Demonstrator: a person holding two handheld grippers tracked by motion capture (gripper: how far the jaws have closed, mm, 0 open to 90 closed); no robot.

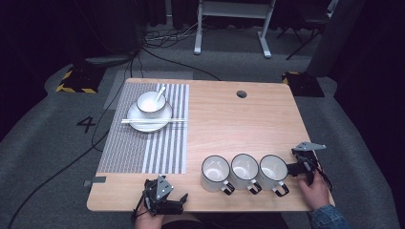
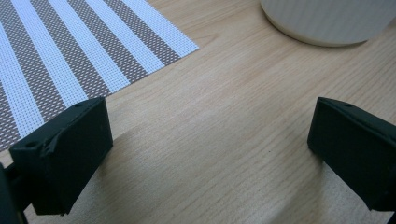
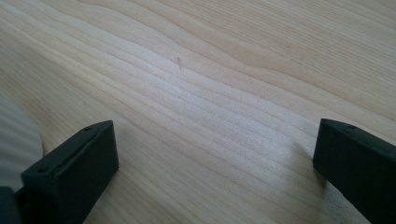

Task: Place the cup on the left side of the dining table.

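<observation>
Three white enamel mugs with dark rims stand in a row near the front edge of a pale wooden table (image 1: 239, 124), touching or nearly touching, each handle pointing toward the person: the left mug (image 1: 215, 172), the middle mug (image 1: 244, 170) and the right mug (image 1: 273, 171). The right gripper (image 1: 292, 169) rests on the table just beside the right mug, its jaws spread wide with nothing between them. The left gripper (image 1: 182, 200) lies near the front edge, to the left of the mugs, jaws likewise spread and empty; in the left gripper view the base of the left mug (image 2: 327, 21) sits just ahead.

At the table's far left lies one striped woven placemat (image 1: 148, 138). On it sits one white plate (image 1: 143, 125) holding one white bowl (image 1: 151, 103) with one white spoon (image 1: 159, 93), and one pair of chopsticks (image 1: 153, 121) laid across the plate.

Judging by this, the place setting looks complete, while the mugs appear untouched; handling them seems yet to begin.
</observation>
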